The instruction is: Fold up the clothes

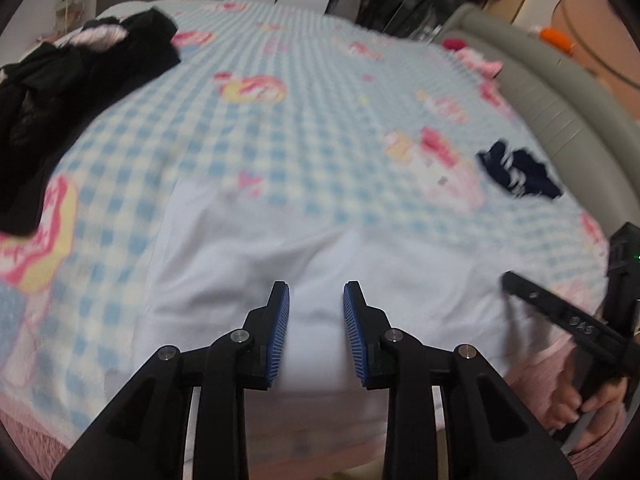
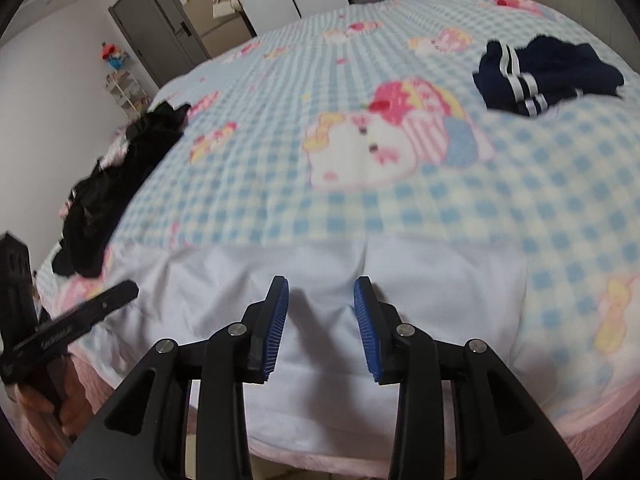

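Soft, even indoor light, faint shadows; the checked blanket (image 1: pixel 248 152) smears with motion blur, and fisheye edges bend darkly.

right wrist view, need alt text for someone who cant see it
An open right gripper hovers over a pale garment spread on a blue checked blanket. Navy striped clothing lies far right, black clothes left.

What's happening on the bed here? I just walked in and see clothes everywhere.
A person is folding clothes with a hand-held gripper in each hand. The left hand-held gripper and right hand-held gripper are both open, poised over a white garment lying on the checked blanket. A black pile and a navy striped garment lie apart.
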The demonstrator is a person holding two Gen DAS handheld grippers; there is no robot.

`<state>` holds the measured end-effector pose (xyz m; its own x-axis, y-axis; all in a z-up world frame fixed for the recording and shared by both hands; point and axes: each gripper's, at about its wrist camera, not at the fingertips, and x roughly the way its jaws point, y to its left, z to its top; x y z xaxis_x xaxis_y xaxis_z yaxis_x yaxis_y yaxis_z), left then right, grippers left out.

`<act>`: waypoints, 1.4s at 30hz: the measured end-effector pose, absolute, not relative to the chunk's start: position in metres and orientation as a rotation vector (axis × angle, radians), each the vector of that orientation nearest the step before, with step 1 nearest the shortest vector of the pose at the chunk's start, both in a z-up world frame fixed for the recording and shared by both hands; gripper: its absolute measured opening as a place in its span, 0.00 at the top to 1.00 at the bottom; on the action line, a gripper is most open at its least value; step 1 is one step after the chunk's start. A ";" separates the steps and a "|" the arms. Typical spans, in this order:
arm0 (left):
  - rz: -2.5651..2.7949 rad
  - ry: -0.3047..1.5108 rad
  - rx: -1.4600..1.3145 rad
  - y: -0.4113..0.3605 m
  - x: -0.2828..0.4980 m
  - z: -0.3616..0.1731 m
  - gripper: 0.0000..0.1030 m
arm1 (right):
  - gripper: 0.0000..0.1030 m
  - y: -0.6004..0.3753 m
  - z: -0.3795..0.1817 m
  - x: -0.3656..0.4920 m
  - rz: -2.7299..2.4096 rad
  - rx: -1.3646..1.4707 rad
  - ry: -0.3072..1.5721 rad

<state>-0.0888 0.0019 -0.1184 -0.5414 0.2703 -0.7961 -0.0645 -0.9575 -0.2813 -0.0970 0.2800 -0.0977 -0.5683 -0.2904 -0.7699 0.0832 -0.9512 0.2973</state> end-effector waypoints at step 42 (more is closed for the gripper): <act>2.638 -0.450 -1.167 -0.023 -0.085 -0.105 0.67 | 0.65 0.309 -0.081 -0.072 -2.790 1.220 -0.204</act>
<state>-0.0850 -0.0225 -0.1046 -0.6599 0.3206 -0.6795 -0.0774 -0.9286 -0.3629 -0.0722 0.3086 -0.0809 -0.6771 -0.1349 -0.7235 0.0283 -0.9871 0.1575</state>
